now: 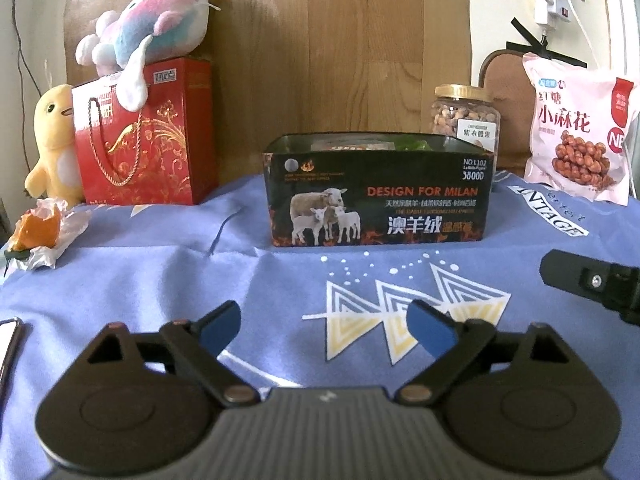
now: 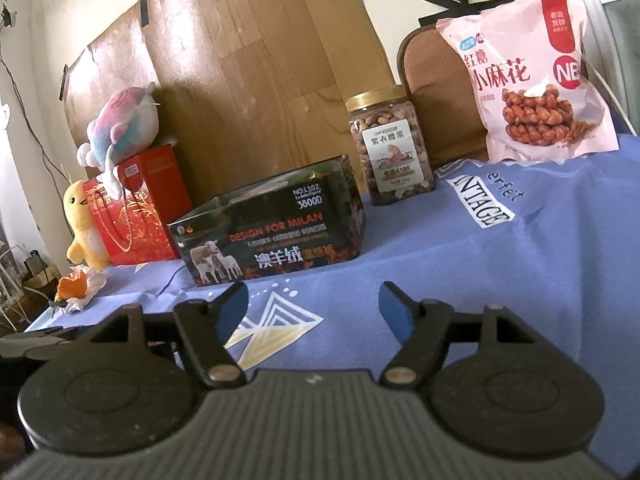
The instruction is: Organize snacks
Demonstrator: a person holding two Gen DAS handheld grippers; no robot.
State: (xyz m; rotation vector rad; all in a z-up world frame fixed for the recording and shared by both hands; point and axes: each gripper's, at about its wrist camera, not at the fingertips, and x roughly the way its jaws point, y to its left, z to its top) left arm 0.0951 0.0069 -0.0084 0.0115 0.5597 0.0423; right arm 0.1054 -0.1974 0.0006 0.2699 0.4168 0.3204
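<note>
A black open-top box [image 1: 378, 192] printed with sheep stands in the middle of the blue cloth, with some packets inside; it also shows in the right wrist view [image 2: 272, 228]. A clear nut jar with a gold lid [image 1: 466, 118] [image 2: 390, 148] stands behind the box to its right. A pink snack bag [image 1: 580, 128] [image 2: 532, 76] leans upright at the far right. My left gripper [image 1: 322, 326] is open and empty, in front of the box. My right gripper [image 2: 314, 306] is open and empty, nearer than the box and jar.
A red gift bag [image 1: 148, 136] with a pastel plush on top [image 1: 148, 28] and a yellow plush [image 1: 52, 140] stand at the back left. Orange peel on plastic [image 1: 40, 232] lies at the left edge. A wooden board [image 1: 340, 40] backs the table. A phone edge [image 1: 8, 344] lies near left.
</note>
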